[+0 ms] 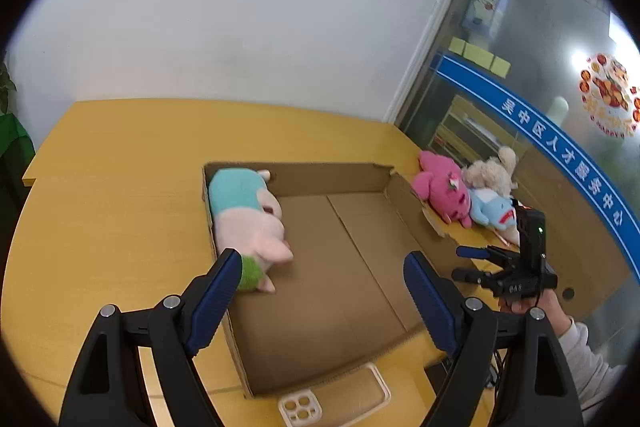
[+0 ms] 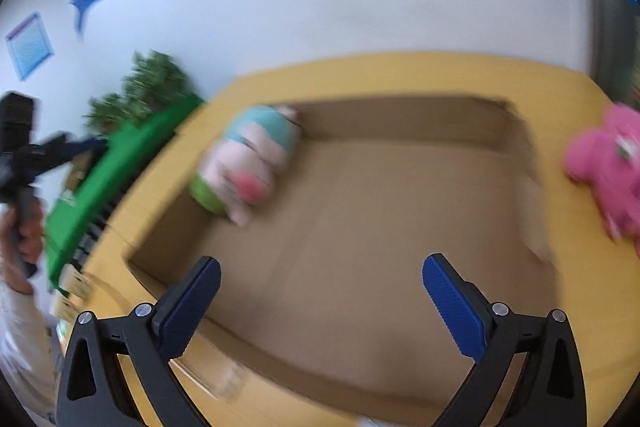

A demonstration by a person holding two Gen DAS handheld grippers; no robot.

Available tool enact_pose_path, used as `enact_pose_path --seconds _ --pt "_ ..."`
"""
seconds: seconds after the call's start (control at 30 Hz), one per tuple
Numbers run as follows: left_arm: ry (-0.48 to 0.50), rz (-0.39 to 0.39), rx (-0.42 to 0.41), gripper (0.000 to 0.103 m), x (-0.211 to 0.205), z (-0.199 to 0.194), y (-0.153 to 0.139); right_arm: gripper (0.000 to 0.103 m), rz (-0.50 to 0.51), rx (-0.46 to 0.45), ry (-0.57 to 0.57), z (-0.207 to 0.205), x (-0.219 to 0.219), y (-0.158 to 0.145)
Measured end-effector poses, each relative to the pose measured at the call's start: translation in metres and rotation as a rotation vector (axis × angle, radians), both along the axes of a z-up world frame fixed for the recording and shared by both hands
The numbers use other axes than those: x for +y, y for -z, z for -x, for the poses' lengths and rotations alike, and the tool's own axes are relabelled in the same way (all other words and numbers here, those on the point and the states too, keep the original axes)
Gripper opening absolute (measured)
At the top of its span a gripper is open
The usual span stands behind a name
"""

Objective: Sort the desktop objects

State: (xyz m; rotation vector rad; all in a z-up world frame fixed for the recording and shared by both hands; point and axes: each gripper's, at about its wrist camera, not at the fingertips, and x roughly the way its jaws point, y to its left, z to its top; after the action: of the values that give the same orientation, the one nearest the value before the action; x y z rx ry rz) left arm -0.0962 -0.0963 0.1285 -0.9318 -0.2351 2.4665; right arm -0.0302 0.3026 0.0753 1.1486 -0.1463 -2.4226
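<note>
A shallow cardboard box (image 1: 352,267) lies on the yellow table (image 1: 120,187). A pink, teal and green plush (image 1: 252,223) lies inside it against the left wall; it also shows in the right wrist view (image 2: 248,163). A pink plush (image 1: 442,189), a cream plush (image 1: 490,173) and a light blue plush (image 1: 494,213) lie on the table right of the box. My left gripper (image 1: 324,263) is open and empty above the box. My right gripper (image 2: 320,267) is open and empty over the box's near edge; it shows in the left wrist view (image 1: 470,263) too.
A clear phone case (image 1: 332,399) lies on the table before the box. A glass partition (image 1: 540,107) stands at the right. A green plant stand (image 2: 116,163) is left of the table. The white wall (image 1: 240,7) is behind.
</note>
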Motion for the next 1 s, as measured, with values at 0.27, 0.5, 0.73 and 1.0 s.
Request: enact_pose_path --seconds 0.27,0.5,0.73,1.0 --pt "-0.009 0.085 -0.242 0.084 0.029 0.004 0.097 0.102 -0.025 -0.11 0.103 -0.012 0.046 0.049" --pt "-0.081 0.058 -0.243 0.083 0.02 -0.016 0.104 0.102 -0.065 -0.022 0.055 -0.031 0.049 0.044" --pt "0.066 -0.038 -0.147 0.083 0.069 -0.082 0.08 0.102 -0.007 -0.049 -0.171 -0.109 0.037 0.063" --pt "0.233 -0.045 -0.293 0.083 0.162 -0.094 0.161 0.102 -0.119 -0.123 -0.247 -0.135 -0.003 0.109"
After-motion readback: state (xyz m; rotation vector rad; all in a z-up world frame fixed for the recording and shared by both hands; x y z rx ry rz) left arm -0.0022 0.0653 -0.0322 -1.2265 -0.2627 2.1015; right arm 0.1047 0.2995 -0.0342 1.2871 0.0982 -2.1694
